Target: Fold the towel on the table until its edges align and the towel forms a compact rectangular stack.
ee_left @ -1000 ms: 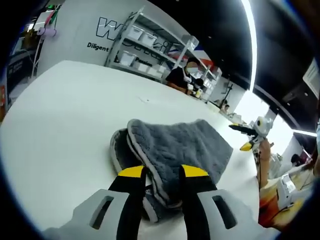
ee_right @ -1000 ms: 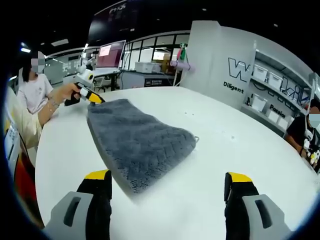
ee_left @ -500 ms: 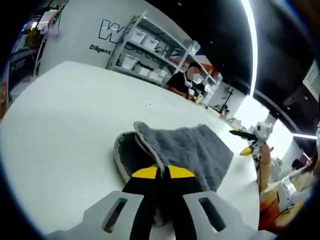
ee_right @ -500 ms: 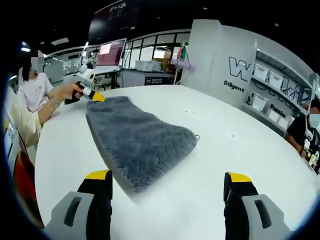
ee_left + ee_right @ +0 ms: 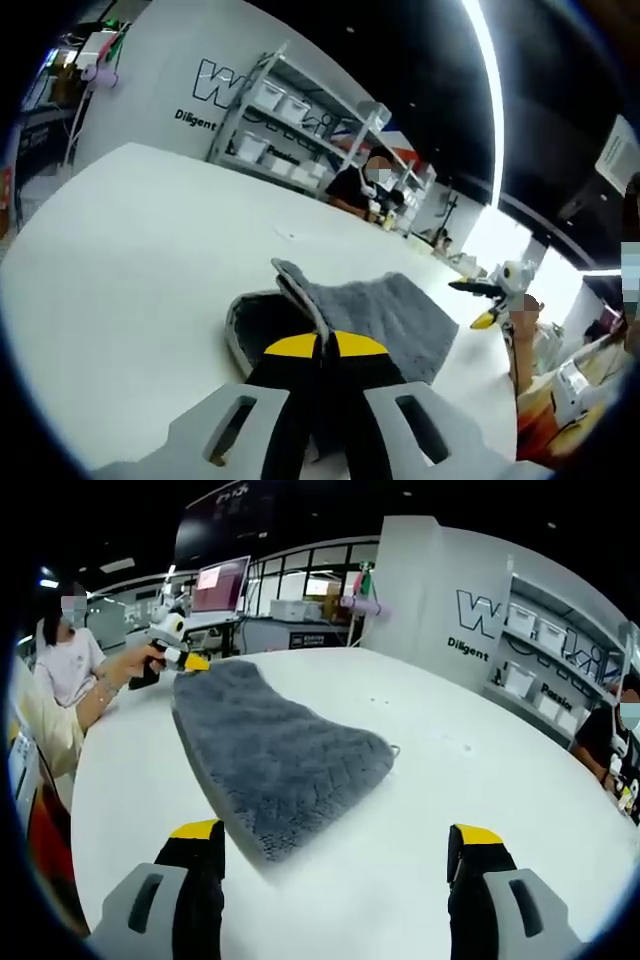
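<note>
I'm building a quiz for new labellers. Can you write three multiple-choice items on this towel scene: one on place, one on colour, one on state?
1. Where does the towel lie?
A. on the white table
B. on a shelf
C. on the floor

2. What colour is the towel?
A. red
B. grey
C. green

3. How do the jaws of the left hand-held gripper stand?
A. wide open
B. shut on the towel's edge
C. shut on nothing

Answers: 1 A, the towel rests flat on the tabletop; 2 B, its pile is grey in both views; 3 B, the yellow tips meet with a fold of towel between them.
</note>
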`<action>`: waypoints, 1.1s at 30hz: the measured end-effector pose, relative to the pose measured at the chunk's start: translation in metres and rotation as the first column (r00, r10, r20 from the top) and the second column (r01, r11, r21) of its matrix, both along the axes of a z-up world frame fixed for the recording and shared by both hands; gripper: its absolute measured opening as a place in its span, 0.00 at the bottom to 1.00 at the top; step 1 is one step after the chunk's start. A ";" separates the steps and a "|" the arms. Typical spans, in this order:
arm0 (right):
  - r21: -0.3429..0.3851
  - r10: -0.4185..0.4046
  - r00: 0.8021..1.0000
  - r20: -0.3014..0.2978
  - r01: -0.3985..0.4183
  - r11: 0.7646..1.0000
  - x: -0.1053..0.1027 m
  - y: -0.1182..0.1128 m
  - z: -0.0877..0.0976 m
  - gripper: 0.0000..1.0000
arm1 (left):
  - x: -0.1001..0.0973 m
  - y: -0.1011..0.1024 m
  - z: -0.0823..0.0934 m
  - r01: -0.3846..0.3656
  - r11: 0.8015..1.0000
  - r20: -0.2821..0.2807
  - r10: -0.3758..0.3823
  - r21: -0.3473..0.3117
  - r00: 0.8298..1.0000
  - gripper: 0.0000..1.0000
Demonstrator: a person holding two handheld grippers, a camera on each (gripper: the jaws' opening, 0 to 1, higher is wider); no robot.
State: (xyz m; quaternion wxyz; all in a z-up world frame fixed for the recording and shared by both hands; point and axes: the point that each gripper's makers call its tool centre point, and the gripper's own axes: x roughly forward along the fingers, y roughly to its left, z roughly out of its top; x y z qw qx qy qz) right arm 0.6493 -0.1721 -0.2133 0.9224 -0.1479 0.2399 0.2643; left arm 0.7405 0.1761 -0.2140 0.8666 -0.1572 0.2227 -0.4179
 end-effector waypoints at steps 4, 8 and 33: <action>0.000 -0.004 1.000 -0.004 0.004 1.000 0.000 -0.001 -0.001 0.94 | 0.002 0.003 0.005 -0.006 1.000 0.024 0.006 -0.006 1.000 0.03; 0.002 -0.008 1.000 -0.005 0.008 1.000 0.000 -0.002 -0.001 0.94 | 0.002 0.004 0.015 -0.013 1.000 0.066 0.014 -0.022 0.998 0.03; 0.005 -0.002 1.000 -0.014 0.002 1.000 -0.001 0.000 -0.003 0.94 | 0.005 0.013 0.066 -0.024 0.975 0.209 0.072 -0.222 0.975 0.03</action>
